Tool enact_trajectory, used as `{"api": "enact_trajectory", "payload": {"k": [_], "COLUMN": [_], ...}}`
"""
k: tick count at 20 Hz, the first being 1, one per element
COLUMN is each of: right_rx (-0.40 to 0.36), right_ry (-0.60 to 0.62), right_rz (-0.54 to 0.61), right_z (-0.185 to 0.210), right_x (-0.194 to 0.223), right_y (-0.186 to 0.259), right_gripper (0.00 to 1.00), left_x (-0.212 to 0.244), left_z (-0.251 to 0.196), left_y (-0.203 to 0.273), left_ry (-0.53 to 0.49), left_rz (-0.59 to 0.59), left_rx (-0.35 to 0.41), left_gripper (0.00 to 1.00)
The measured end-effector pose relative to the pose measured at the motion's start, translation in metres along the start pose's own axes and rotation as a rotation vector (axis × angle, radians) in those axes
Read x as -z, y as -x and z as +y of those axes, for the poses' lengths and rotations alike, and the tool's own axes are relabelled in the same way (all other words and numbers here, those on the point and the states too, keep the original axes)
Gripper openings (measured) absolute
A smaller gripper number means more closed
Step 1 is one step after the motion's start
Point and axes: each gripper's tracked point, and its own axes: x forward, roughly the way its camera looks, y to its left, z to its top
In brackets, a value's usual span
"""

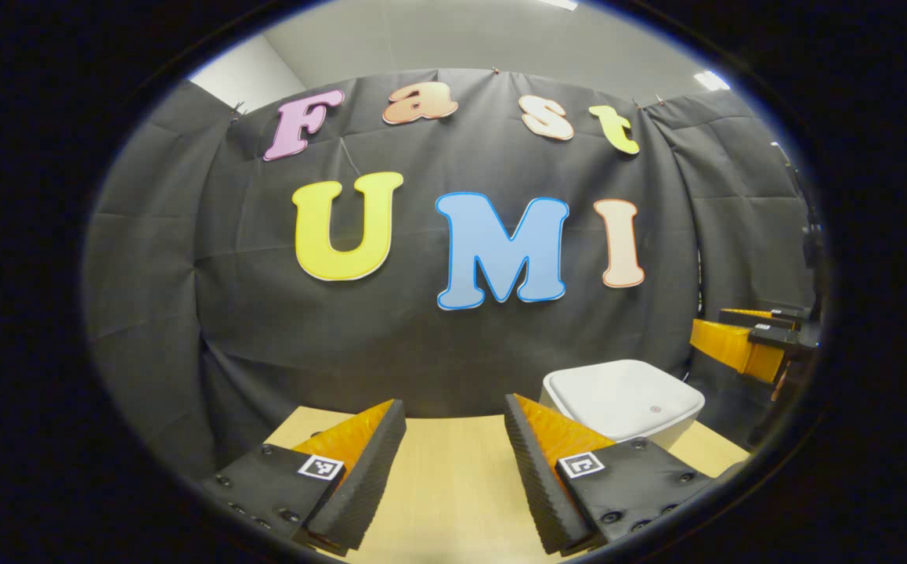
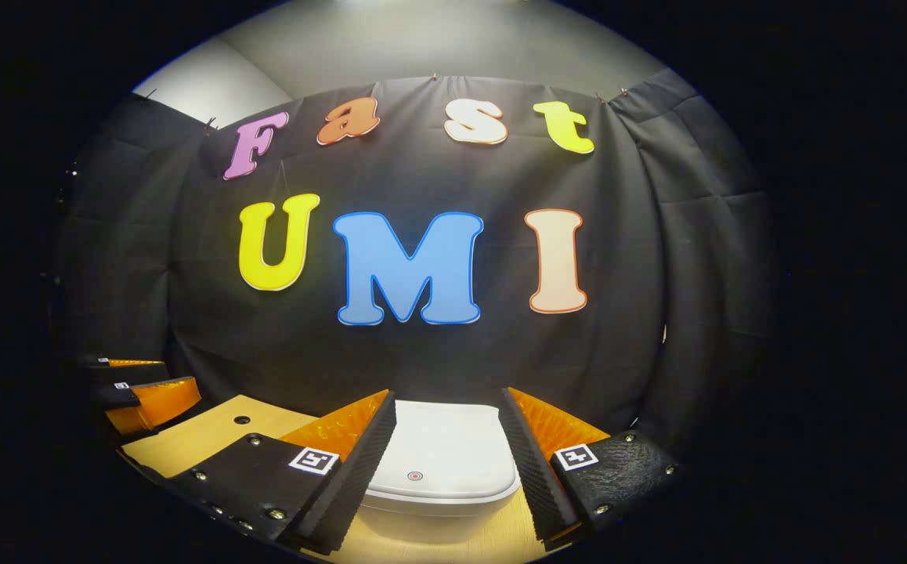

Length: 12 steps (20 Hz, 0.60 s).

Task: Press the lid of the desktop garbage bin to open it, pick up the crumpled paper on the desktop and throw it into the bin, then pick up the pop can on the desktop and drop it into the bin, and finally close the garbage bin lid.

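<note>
The white desktop bin (image 1: pixel 622 401) stands on the wooden table at the right of the left gripper view, its lid down, with a small round mark near the lid's front. My left gripper (image 1: pixel 453 427) is open above the table, to the left of the bin, with nothing between its fingers. In the right gripper view the bin (image 2: pixel 442 458) sits straight ahead between the fingers of my right gripper (image 2: pixel 447 423), which is open and held above and in front of the lid. The right gripper (image 1: pixel 743 337) also shows at the far right of the left gripper view.
The light wooden table (image 1: pixel 446 478) runs back to the black cloth wall just behind the bin. A small dark hole (image 2: pixel 242 420) marks the tabletop at the left of the right gripper view, where the left gripper (image 2: pixel 140 388) juts in.
</note>
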Motion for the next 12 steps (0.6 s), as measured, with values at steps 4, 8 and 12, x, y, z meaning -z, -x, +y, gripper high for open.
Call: {"api": "enact_trajectory", "payload": {"k": [4, 8, 12], "right_rx": [0.002, -0.004, -0.01], "right_ry": [0.002, 0.005, 0.027], "right_rz": [-0.017, -0.006, -0.011], "right_z": [-0.004, -0.002, -0.001], "right_x": [-0.003, 0.002, 0.003], "right_y": [0.015, 0.022, 0.023], "right_gripper": [0.85, 0.85, 0.85], "left_x": [-0.007, -0.011, -0.01], "left_z": [0.004, 0.004, 0.002], "left_y": [0.009, 0.017, 0.019], "left_ry": [0.021, 0.031, 0.043], "left_rz": [-0.007, -0.016, -0.015], "left_rx": [-0.007, -0.015, -0.011], "left_gripper": [0.82, 0.82, 0.82]}}
